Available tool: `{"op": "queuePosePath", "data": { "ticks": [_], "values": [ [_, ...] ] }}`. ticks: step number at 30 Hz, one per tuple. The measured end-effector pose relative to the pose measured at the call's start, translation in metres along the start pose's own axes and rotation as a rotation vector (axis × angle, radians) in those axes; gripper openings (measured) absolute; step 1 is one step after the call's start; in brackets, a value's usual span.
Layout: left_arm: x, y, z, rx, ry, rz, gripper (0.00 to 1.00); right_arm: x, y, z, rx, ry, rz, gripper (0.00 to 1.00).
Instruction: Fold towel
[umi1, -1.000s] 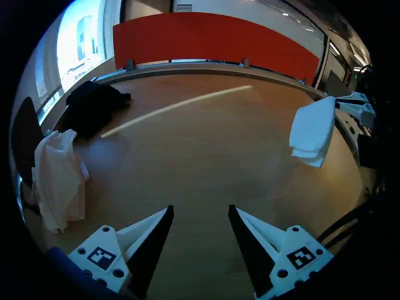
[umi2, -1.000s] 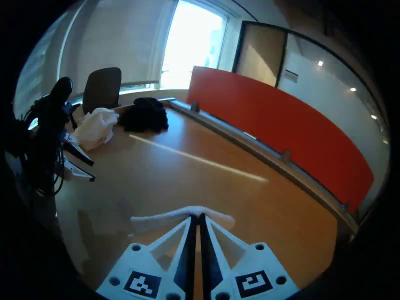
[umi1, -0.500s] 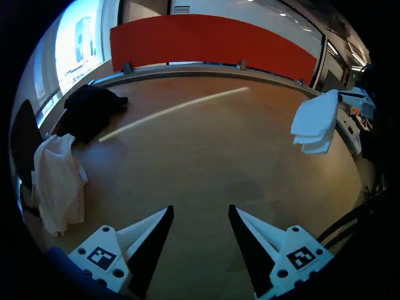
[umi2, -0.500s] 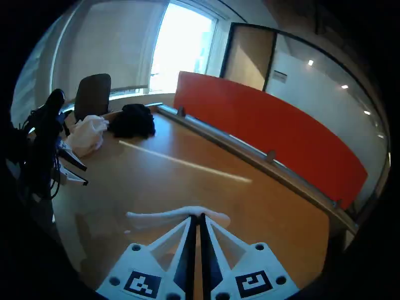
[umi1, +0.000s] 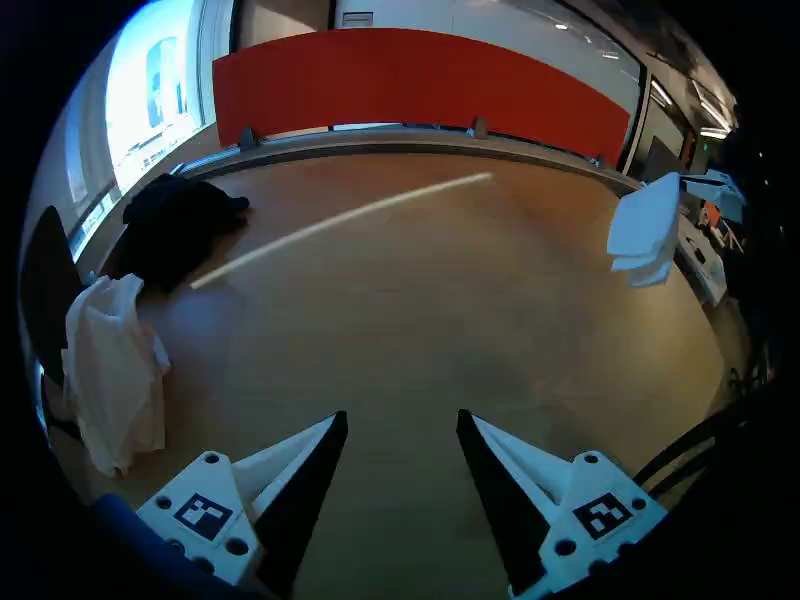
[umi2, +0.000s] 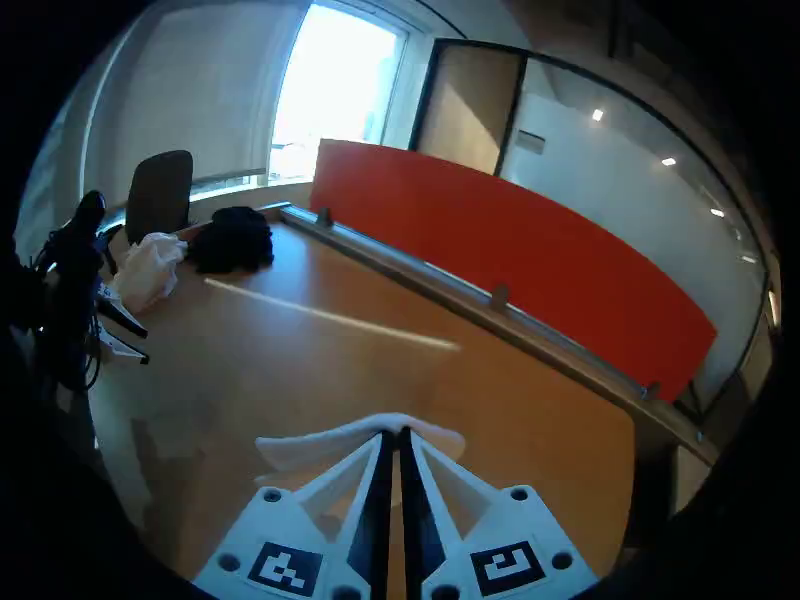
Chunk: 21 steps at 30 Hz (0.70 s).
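Off the tabletop (umi1: 420, 300), your right tool (umi2: 398, 436) clamps the folded towel (umi2: 300, 447) aloft, likely to set it aside, your left tool (umi1: 400, 425) spread open.

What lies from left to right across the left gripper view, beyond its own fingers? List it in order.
white cloth heap → black garment → pale streak of light → folded white towel, hanging in the air at the far right
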<state>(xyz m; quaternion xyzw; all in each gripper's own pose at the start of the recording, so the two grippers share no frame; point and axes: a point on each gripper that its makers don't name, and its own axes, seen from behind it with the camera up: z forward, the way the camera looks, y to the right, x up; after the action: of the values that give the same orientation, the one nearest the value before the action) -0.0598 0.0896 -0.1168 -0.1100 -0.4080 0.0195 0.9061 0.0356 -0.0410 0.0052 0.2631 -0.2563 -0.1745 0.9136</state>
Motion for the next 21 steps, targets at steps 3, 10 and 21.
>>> {"op": "queuePosePath", "data": {
  "ticks": [3, 10, 21],
  "values": [
    [0.001, 0.001, 0.001, 0.0, -0.002, -0.002, 0.81, -0.007, 0.015, -0.003, -0.015, -0.008, 0.022, 0.05],
    [0.001, 0.001, 0.004, 0.006, -0.009, 0.006, 0.81, -0.021, 0.047, -0.008, -0.05, -0.026, 0.055, 0.05],
    [0.005, -0.001, 0.007, 0.013, -0.015, 0.011, 0.81, -0.045, 0.093, -0.014, -0.105, -0.064, 0.079, 0.05]
  ]
}}
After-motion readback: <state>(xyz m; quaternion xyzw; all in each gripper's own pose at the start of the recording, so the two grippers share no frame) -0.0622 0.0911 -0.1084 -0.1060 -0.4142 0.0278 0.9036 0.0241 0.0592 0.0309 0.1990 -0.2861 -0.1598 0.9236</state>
